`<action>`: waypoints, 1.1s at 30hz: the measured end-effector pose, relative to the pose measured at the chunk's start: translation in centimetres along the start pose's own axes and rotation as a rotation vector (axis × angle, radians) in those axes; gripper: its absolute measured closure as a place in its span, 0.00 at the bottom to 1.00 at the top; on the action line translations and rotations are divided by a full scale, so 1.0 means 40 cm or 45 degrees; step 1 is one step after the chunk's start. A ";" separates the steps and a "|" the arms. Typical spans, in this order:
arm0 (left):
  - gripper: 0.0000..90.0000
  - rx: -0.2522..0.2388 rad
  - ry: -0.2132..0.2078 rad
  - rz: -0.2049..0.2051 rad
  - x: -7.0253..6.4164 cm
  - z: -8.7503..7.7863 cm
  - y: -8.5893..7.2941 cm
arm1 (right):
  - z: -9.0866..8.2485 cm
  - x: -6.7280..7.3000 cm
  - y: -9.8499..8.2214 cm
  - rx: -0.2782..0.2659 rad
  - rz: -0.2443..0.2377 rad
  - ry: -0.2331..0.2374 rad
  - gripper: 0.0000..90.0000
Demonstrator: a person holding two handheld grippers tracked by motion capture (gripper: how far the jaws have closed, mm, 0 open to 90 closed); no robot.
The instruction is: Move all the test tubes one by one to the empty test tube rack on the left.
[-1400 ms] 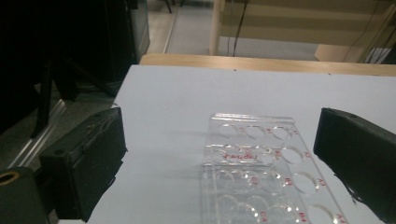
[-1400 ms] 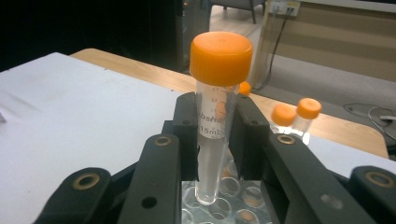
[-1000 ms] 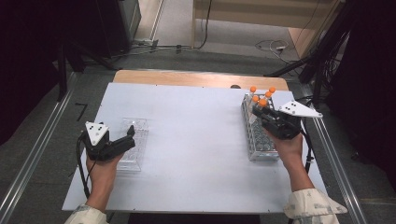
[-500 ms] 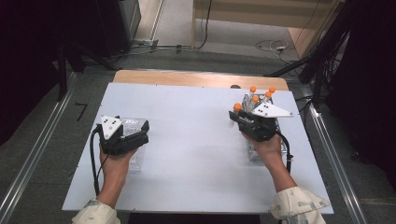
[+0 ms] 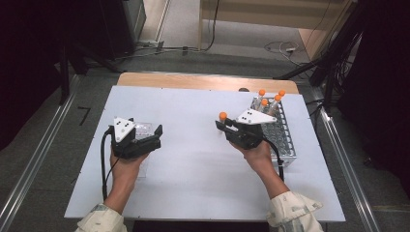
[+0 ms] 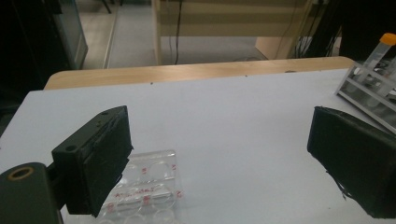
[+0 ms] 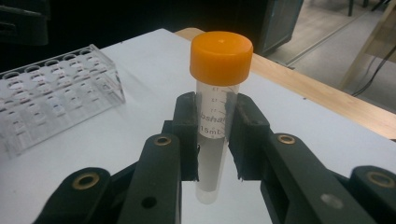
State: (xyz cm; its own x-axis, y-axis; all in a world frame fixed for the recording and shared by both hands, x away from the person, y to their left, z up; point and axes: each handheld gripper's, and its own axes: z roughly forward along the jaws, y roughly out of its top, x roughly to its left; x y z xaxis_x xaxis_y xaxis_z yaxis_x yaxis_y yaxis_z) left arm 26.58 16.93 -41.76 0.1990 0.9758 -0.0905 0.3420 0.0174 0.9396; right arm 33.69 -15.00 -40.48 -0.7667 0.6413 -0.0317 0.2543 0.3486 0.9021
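Note:
My right gripper (image 7: 215,128) is shut on a clear tube with an orange cap (image 7: 218,88), held upright by its middle. From above, that gripper (image 5: 223,127) hovers over the white table, left of the wire tube rack (image 5: 285,140), with the tube's cap (image 5: 223,116) sticking up. Several more orange-capped tubes (image 5: 270,99) stand at the rack's far end. My left gripper (image 5: 157,137) sits over a clear plastic rack (image 5: 141,127) at the table's left. Its jaws (image 6: 224,154) stand wide open and hold nothing, and the clear rack (image 6: 149,184) lies below the left jaw.
The white table top (image 5: 193,106) has a wooden strip (image 5: 203,81) along its far edge. Metal rails (image 5: 43,145) run down both sides, and cables lie on the floor beyond. The clear rack (image 7: 51,95) appears ahead and to the left in the right gripper view.
My right gripper has carried the orange-capped tube leftward, away from the wire rack and out over the table. My left gripper has drifted slightly right over the clear rack.

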 end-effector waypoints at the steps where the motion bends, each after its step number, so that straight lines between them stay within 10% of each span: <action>1: 0.07 -0.006 -0.004 0.008 -0.004 0.003 0.003 | 0.007 0.005 0.001 0.004 -0.002 0.007 0.80; 33: 0.21 -0.072 -0.243 0.036 -0.089 0.030 0.026 | 0.148 0.093 0.023 0.036 -0.015 0.130 0.80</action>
State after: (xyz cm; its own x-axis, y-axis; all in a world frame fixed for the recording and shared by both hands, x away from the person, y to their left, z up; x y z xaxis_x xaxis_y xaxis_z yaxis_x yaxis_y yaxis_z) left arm 27.33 13.20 -40.87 0.3798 0.9172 -0.1201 0.2831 0.0083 0.9591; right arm 34.56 -8.26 -42.30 -0.8255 0.5644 0.0033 0.2605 0.3758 0.8893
